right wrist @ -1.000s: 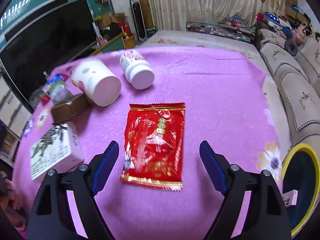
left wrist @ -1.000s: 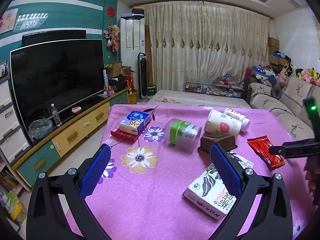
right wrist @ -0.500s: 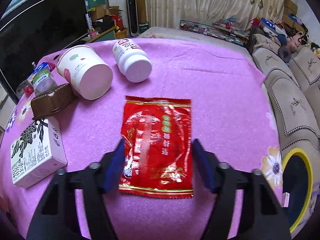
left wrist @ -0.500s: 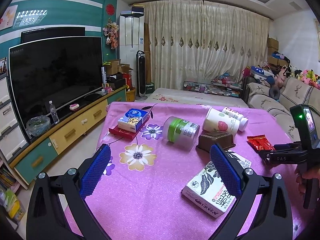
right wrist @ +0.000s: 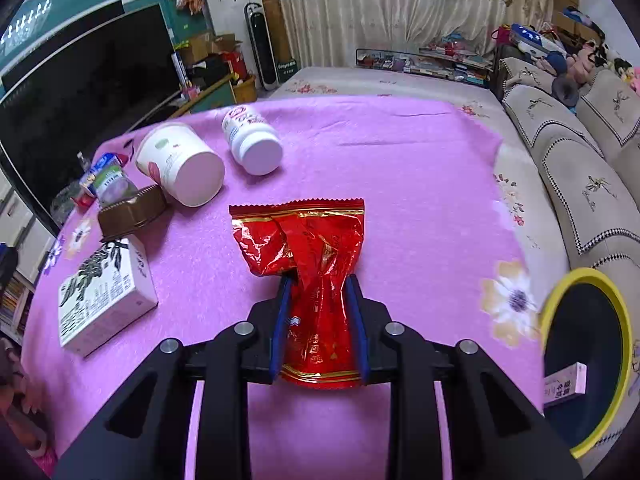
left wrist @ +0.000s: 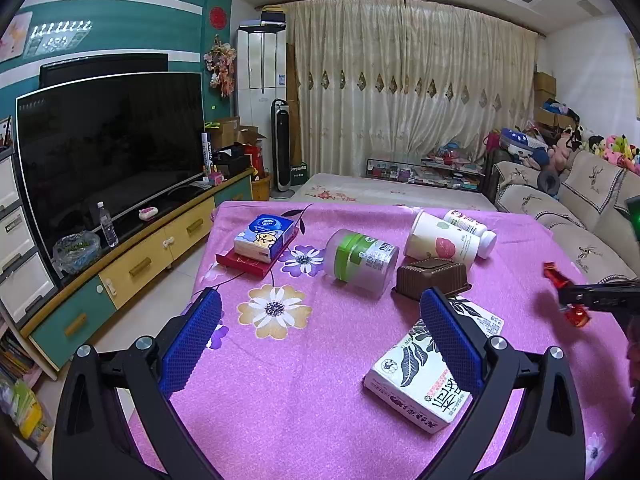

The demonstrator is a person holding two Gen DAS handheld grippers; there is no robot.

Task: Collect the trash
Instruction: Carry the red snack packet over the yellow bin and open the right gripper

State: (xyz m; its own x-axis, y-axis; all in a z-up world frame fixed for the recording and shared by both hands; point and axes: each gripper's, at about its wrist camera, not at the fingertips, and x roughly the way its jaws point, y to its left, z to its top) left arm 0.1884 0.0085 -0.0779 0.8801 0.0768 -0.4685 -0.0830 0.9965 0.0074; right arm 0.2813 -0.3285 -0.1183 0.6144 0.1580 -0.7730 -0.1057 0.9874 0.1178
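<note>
Red wrapper (right wrist: 316,276) now pinched and crumpled between the jaws of the right gripper (right wrist: 318,292), lower end squeezed narrow, upper end flared and creased above the pink cloth of the bench (right wrist: 400,168); lay flat and untouched a second ago, with the jaws wide to either side. Jaws have just been closing onto it, pads pressed against the foil. Seen from the left wrist, wrapper clear of the cloth at the far right edge. Judged: pick-up made, carry to a bin next. Yellow-rimmed bin (right wrist: 576,280) just off the bench edge to the right, a small carton already inside. Left gripper (left wrist: 320,340) wide open, empty, hovering unmoved over the bench. Remaining on the bench: white box (right wrist: 104,292), brown tray (right wrist: 132,212), paper cup (right wrist: 180,168), white bottle (right wrist: 252,140).
</note>
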